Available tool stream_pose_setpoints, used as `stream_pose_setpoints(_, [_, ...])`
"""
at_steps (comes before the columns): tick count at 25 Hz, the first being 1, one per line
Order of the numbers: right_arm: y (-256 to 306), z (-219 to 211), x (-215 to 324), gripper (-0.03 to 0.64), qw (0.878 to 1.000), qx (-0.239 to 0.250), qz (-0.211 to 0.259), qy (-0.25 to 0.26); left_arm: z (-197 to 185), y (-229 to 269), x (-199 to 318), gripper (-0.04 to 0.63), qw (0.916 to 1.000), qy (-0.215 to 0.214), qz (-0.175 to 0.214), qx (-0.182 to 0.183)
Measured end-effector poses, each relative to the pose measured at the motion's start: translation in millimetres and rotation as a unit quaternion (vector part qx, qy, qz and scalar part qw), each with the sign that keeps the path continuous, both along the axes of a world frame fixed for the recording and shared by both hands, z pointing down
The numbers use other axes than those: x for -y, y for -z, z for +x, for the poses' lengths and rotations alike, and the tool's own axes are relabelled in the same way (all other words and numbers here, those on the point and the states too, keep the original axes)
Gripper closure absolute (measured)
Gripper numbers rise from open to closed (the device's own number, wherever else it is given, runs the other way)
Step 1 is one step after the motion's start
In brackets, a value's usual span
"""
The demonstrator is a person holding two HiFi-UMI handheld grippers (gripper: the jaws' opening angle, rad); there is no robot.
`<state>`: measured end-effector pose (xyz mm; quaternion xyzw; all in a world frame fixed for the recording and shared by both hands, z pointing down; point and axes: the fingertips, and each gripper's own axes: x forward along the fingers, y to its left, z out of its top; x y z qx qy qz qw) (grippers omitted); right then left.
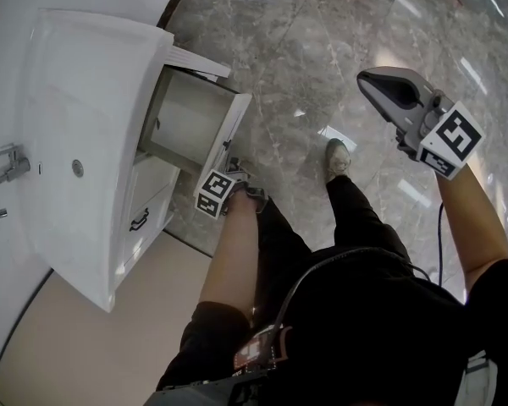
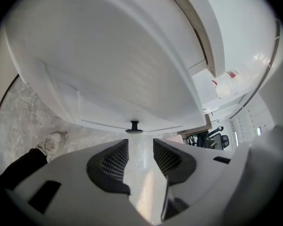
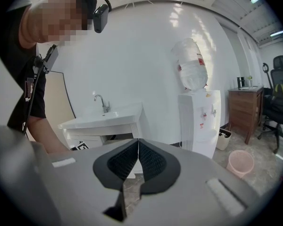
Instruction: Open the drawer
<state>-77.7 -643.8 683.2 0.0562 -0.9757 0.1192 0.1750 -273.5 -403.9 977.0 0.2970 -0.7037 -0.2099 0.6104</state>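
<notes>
The top drawer (image 1: 199,112) of the white vanity (image 1: 76,100) stands pulled well out at the upper left of the head view. The left gripper (image 2: 140,145) sits just off the drawer's front with jaws apart, pinching nothing, and the small black handle (image 2: 134,126) is just past its tips, so I'd guess the opening is as good as done. The right gripper (image 1: 366,78) is parked high at upper right with its jaws closed together on nothing, seemingly unneeded here. I can read no writing anywhere, only square markers on the cubes (image 1: 213,193) and a red label on the water dispenser (image 3: 200,117) that is too small to make out.
</notes>
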Motion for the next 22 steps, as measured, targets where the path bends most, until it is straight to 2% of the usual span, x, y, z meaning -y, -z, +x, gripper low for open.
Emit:
stream_pose_setpoints(8, [33.1,-81.5,-38.9,0.614,0.999,0.012,0.013,0.048,32.5,57.7,-15.3,0.448,0.9935,-0.051,0.068,-0.076])
stream_pose_setpoints(14, [61.5,-167.3,-87.2,0.614,0.992,0.028,0.028,0.12,30.5,124.4,-48.7,0.449,0.9831,-0.068,0.142,-0.092])
stream_pose_setpoints(18, [85.6,-217.3,-126.0,0.614,0.985,0.037,0.036,0.164,12.3,180.2,-74.2,0.468,0.9741,-0.07,0.2,-0.077])
stream_pose_setpoints(20, [98.9,-239.4,-143.7,0.614,0.981,0.043,0.039,0.185,-6.8,207.4,-92.1,0.533,0.9742,-0.055,0.214,-0.048])
stream_pose_setpoints(22, [109.9,-261.5,-161.8,0.614,0.976,0.047,0.041,0.207,-34.5,231.4,-114.0,0.588,0.9753,-0.037,0.218,-0.004])
